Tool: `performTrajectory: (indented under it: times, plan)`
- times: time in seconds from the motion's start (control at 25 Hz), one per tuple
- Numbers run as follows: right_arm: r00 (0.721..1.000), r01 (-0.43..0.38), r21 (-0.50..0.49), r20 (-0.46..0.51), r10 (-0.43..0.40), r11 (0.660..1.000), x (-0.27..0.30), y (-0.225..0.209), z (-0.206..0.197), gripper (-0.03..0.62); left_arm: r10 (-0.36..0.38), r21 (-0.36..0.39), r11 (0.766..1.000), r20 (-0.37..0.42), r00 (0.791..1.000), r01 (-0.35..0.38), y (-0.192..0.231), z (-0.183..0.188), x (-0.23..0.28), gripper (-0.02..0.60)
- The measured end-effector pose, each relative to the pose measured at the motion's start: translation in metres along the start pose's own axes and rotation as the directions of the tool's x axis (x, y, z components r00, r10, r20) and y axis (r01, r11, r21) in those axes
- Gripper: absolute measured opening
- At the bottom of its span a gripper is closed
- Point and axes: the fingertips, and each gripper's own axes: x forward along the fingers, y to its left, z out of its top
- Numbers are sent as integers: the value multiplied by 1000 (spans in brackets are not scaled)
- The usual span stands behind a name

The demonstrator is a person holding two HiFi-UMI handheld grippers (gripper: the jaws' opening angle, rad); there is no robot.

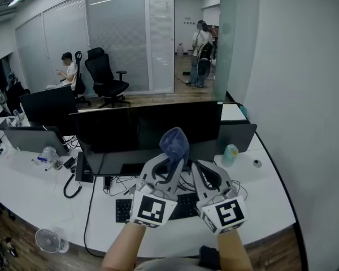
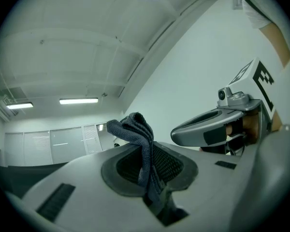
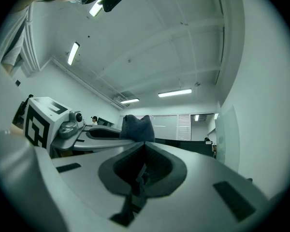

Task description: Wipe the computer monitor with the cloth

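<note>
Head view: two hand-held grippers sit side by side above the front of a curved white desk (image 1: 271,199), both aimed at a wide dark computer monitor (image 1: 135,130) just ahead.

The left gripper (image 1: 170,171) has its jaws pressed together on a blue cloth (image 1: 175,143). The cloth is pinched at its lower end, and the rest stands up in a bunched fold in front of the screen's lower middle. Whether it touches the glass cannot be told.

The right gripper (image 1: 206,176) is close beside the left one. In the right gripper view its jaws meet with nothing between them.

The monitor's top edge runs level across the middle of the view, and its right edge ends near a white wall (image 1: 305,95). A black keyboard (image 1: 181,208) lies under the grippers, with loose cables behind it.

To the right there is bare desk, broken only by a teal bottle (image 1: 230,154) by the monitor's lower right corner. To the left are a telephone handset (image 1: 72,186) and a second monitor (image 1: 48,106). A small desk fan (image 1: 48,240) stands on the floor below the desk's front edge.
</note>
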Motion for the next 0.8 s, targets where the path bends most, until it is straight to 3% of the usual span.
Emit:
performTrajectory:
  times: [0.8]
  plan:
    - [998, 67, -69, 19, -66, 995, 25, -84, 16, 8, -50, 73, 996, 44, 998, 46, 18, 28, 112, 60]
